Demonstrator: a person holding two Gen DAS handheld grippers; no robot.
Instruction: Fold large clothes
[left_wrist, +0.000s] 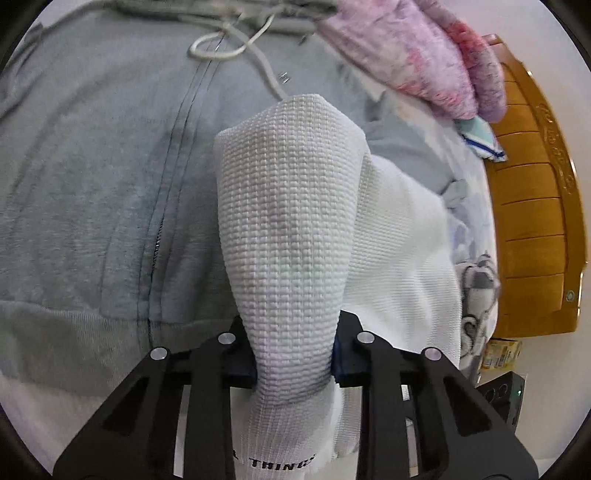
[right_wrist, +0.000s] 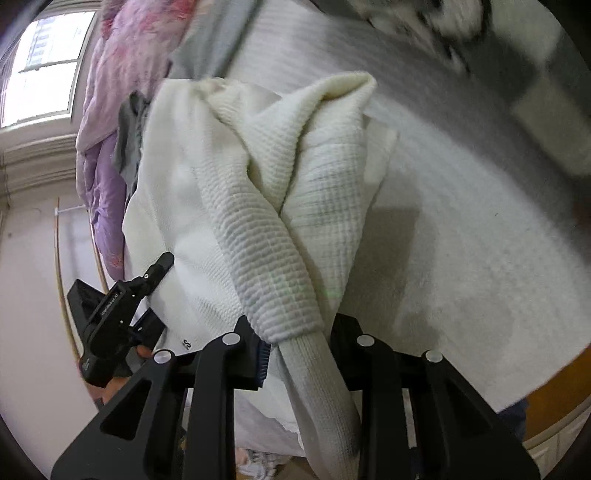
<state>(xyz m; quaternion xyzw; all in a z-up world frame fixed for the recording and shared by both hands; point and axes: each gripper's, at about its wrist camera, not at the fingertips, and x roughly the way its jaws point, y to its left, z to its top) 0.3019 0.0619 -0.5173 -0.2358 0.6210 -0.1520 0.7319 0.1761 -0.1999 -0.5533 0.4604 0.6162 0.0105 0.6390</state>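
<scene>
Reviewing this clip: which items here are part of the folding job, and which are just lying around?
In the job:
white knit garment, pinched by both
left hand-held gripper
right hand-held gripper

Lying about:
grey zip hoodie
pink-purple fluffy blanket
wooden headboard

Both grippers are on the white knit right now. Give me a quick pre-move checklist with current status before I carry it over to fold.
1. Left gripper clamped on the white knit garment: ok, fabric is bunched between its fingers.
2. Right gripper clamped on the same garment: ok, a twisted roll of fabric runs through it.
3. Fabric flat between grips: not ok, it is twisted and bunched in the right wrist view.
4. Grey zip hoodie out of the way: not ok, it lies spread under the knit.
5. Hoodie drawstring free of the knit: cannot tell, one end runs behind it.
6. Purple fleece apart from the knit: ok.
</scene>
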